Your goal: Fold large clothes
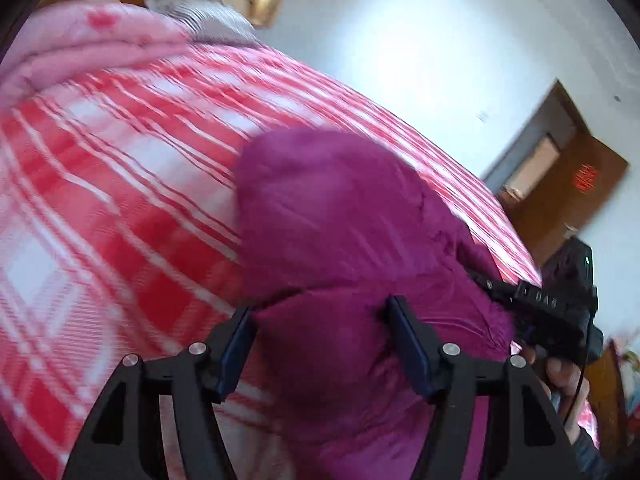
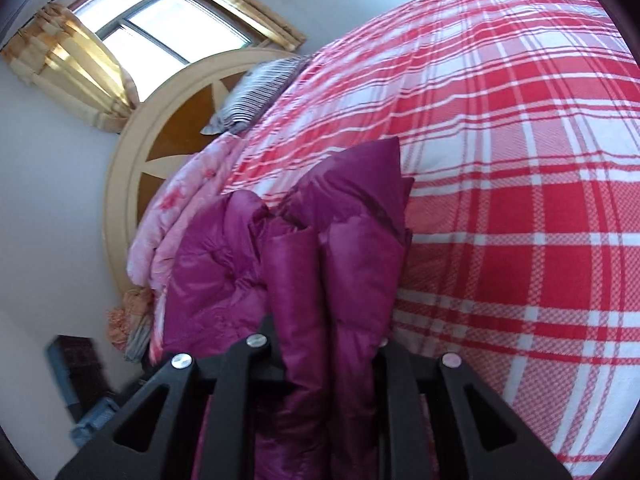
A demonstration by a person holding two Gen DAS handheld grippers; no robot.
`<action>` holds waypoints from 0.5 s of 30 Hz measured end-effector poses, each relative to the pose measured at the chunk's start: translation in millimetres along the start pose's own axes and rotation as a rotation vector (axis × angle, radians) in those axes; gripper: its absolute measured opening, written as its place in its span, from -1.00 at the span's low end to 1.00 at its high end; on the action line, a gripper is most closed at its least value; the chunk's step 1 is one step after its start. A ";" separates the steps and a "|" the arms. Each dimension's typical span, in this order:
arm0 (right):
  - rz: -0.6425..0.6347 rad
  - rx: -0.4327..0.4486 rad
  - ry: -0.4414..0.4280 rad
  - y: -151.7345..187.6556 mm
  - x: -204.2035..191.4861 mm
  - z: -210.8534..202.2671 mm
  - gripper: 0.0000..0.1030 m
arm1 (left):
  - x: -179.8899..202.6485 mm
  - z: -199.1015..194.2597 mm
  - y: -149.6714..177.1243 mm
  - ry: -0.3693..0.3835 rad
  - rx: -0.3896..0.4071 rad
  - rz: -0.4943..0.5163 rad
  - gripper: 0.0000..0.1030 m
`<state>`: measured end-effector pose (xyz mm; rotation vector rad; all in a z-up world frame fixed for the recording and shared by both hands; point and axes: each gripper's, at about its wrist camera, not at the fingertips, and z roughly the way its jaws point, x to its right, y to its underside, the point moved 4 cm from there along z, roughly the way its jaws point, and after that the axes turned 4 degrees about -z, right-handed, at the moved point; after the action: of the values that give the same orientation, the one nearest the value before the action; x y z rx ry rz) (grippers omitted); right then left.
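A puffy magenta quilted down jacket with a shiny, slick-looking shell lies bunched on a bed covered by a red and white plaid blanket, filling the lower centre of both views. It looks light, soft and springy; the smooth fabric would likely slip, so a deep bite on a thick fold or a seamed edge seems the safest hold. In the left wrist view, blurred by motion, the left gripper at the bottom of the frame has its jaws spread wide, with a mound of jacket bulging between them; whether the pads press it cannot be told. In the right wrist view, the right gripper at bottom centre has thick folds of jacket packed between its jaws, apparently clamped. A folded pink floral quilt lies at centre left.
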<state>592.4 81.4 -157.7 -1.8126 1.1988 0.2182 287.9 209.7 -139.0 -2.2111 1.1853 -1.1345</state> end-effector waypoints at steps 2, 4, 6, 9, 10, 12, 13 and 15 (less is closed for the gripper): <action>0.003 0.002 0.007 4.6 3.6 -6.6 -0.56 | 8.1 -21.0 -8.8 -0.034 0.112 0.019 0.40; 0.005 0.005 0.015 10.9 4.1 -13.4 -0.51 | 25.7 -31.3 -16.4 -0.034 0.184 0.045 0.64; 0.018 0.005 0.026 12.3 6.2 -12.7 -0.43 | 43.4 -20.2 -20.6 -0.065 0.190 0.118 0.68; 0.051 -0.003 0.036 17.3 15.2 -14.1 -0.25 | 48.5 17.2 -7.2 -0.157 0.111 0.213 0.68; 0.061 -0.003 0.038 17.5 18.2 -14.0 -0.18 | 43.5 32.5 -4.7 -0.199 0.070 0.233 0.68; 0.088 -0.004 0.035 18.0 24.4 -14.6 -0.08 | 31.1 48.8 10.6 -0.237 0.058 0.267 0.69; 0.094 -0.007 0.033 18.4 26.4 -15.0 -0.02 | 29.0 49.3 12.3 -0.234 0.073 0.265 0.73; 0.101 -0.010 0.037 19.9 29.0 -16.0 0.11 | 22.9 42.2 17.4 -0.222 0.074 0.243 0.75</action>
<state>586.2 48.8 -177.4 -1.7735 1.3187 0.2496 320.1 179.4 -164.6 -2.0112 1.2533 -0.7998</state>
